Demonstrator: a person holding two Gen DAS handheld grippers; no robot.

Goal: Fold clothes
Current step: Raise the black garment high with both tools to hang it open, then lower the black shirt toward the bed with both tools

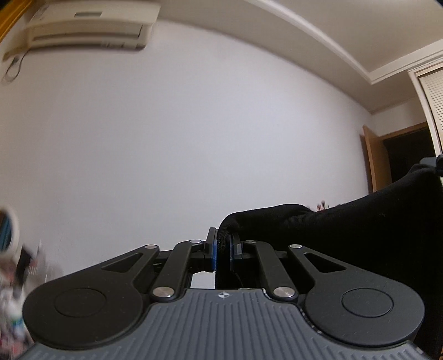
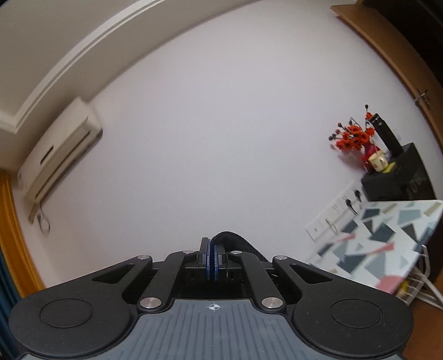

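Left wrist view: we are pinching a black garment (image 1: 360,221) in the left claw (image 1: 223,245); right claw (image 2: 212,250) is pinching its edge, raised, unfolded.

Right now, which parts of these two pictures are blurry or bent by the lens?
Left wrist view: the clutter at the lower left edge is smeared, the air conditioner slightly soft, the ceiling line bowed. Right wrist view: the patterned ironing board is blurred, the door frame curved.
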